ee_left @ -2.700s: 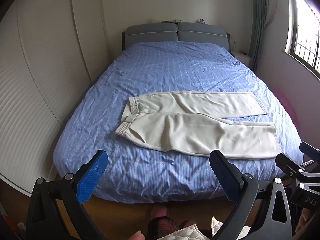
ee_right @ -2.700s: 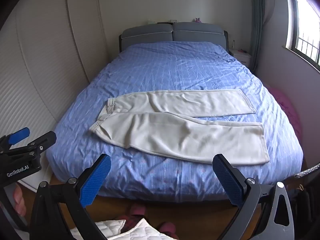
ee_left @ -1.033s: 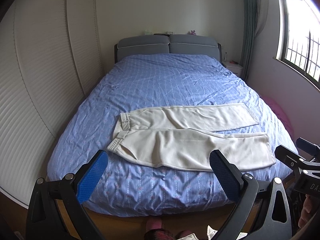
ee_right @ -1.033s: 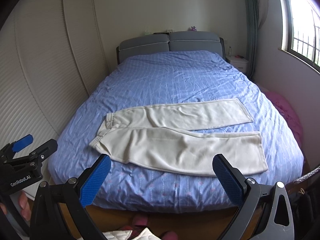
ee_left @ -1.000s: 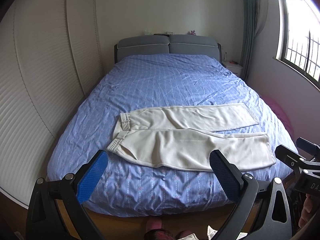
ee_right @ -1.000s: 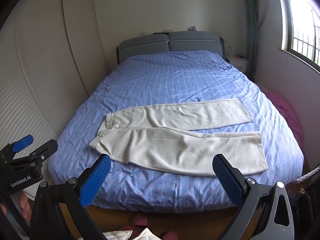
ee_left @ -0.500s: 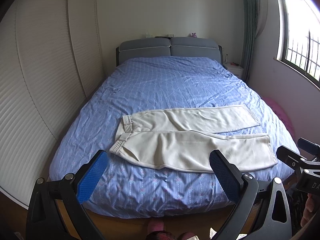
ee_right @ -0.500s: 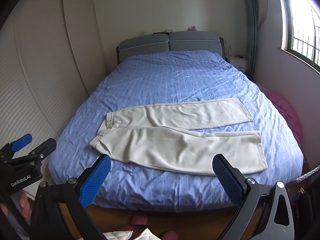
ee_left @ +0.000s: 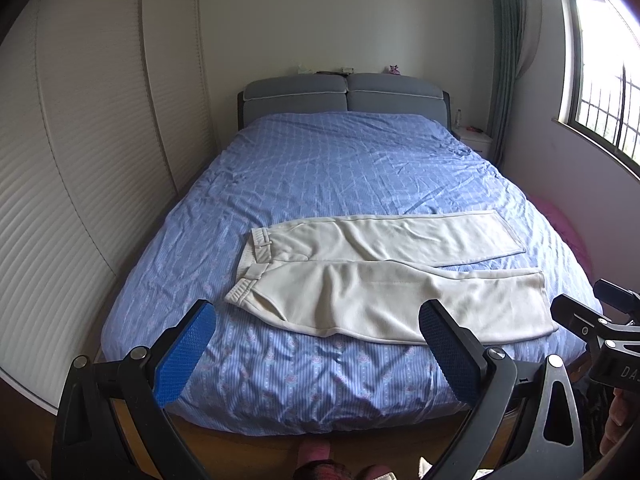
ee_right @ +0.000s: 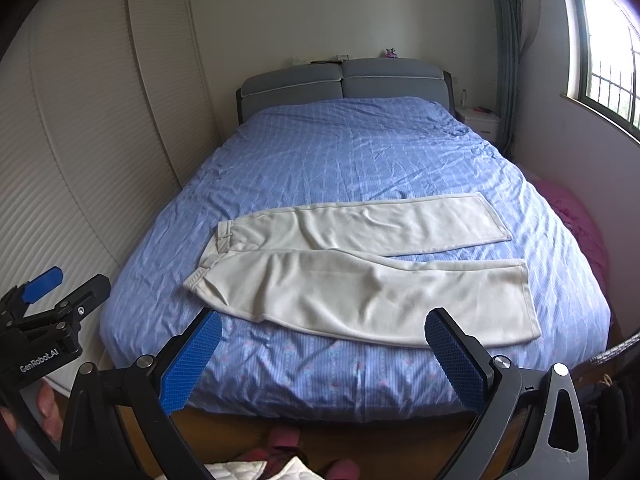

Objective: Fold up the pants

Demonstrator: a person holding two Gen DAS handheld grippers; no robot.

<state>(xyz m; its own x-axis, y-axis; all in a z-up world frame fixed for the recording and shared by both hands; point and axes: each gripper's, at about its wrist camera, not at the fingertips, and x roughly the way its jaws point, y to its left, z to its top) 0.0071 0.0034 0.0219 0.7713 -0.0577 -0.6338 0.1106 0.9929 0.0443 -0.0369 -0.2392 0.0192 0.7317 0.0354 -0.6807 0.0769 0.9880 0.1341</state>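
Cream pants: laid flat across the near end of the bed, on the blue patterned cover; waistband to the left, both legs spread apart and running right. Left hand-held gripper: released, blue pads wide apart, held off the foot of the bed, touching nothing. Right hand-held gripper: likewise released, empty, well short of the pants.
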